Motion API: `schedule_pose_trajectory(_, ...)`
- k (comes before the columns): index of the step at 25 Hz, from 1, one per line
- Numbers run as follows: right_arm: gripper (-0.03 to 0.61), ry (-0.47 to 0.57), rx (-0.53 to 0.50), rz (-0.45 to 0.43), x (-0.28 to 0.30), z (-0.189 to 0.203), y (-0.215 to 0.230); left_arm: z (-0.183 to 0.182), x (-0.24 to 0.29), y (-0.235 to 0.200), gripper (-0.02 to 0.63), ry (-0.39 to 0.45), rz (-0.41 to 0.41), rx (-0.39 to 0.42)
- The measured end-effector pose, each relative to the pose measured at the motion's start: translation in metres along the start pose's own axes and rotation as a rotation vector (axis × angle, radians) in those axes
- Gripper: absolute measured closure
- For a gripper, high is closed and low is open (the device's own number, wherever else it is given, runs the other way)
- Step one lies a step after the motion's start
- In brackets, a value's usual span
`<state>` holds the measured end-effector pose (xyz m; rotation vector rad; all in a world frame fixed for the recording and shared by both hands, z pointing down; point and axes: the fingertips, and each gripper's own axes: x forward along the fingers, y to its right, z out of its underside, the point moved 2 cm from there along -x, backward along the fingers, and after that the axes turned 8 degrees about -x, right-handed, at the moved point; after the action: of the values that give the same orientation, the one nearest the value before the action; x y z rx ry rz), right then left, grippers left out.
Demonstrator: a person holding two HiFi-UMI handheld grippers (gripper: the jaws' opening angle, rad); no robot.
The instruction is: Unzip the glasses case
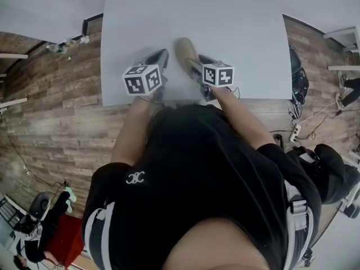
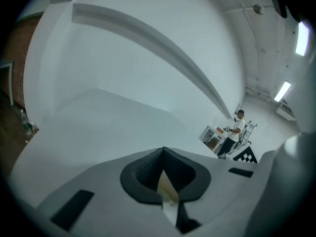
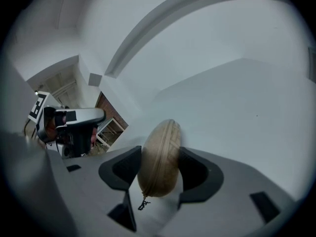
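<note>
Nearest the lens, the right gripper [image 3: 159, 162] clamps its fingers on the tan glasses case [image 3: 160, 147], held on edge above the desk [image 3: 237, 98]. The left gripper [image 2: 164, 153], fingers pinched together, should open, catch the small zip pull [image 3: 143, 204] and draw it along the seam while the right holds firm.

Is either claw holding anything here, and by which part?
The right claw grips the glasses case across its two shell faces, near the end where its zipper pull hangs. The left claw is shut, holding nothing.
</note>
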<state>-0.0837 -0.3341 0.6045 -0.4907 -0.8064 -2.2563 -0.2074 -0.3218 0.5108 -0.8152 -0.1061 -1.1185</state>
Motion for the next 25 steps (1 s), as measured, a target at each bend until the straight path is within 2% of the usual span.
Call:
schedule_pose_trajectory(2, 0.331, -0.016, -0.017, 0.003, 0.006, 0.005, -0.005, -0.003, -0.002, 0.0, 0.611, 0.0, -0.004, 0.029)
schedule_pose_trajectory(5, 0.33, -0.024, -0.046, 0.019, 0.01, 0.01, -0.007, -0.002, -0.002, 0.001, 0.611, -0.016, 0.022, 0.01)
schedule_pose_trajectory(7, 0.328, -0.016, -0.124, 0.064, 0.01, 0.007, -0.008, 0.0, 0.0, 0.0, 0.611, -0.031, 0.035, 0.0)
schedule_pose_trajectory(10, 0.293, -0.003, -0.262, 0.147, 0.011, -0.001, -0.012, 0.001, 0.001, -0.005, 0.611, -0.049, 0.045, 0.001)
schedule_pose_trajectory(12, 0.293, 0.027, -0.3, 0.178, 0.007, -0.008, -0.015, 0.002, 0.003, -0.004, 0.611, -0.065, 0.068, 0.004)
schedule_pose_trajectory(15, 0.295, 0.134, -0.338, 0.208, -0.004, -0.029, -0.029, 0.003, 0.0, -0.008, 0.611, -0.09, 0.086, 0.039)
schedule_pose_trajectory(16, 0.306, 0.163, -0.349, 0.225, -0.007, -0.038, -0.034, 0.002, -0.002, -0.013, 0.611, -0.093, 0.082, 0.055)
schedule_pose_trajectory(18, 0.56, 0.195, -0.368, 0.276, -0.017, -0.053, -0.037, -0.001, -0.002, -0.016, 0.611, -0.094, 0.077, 0.078)
schedule_pose_trajectory(25, 0.565, 0.248, -0.347, 0.307, -0.027, -0.073, -0.059, -0.006, 0.0, -0.024, 0.611, -0.111, 0.116, 0.123)
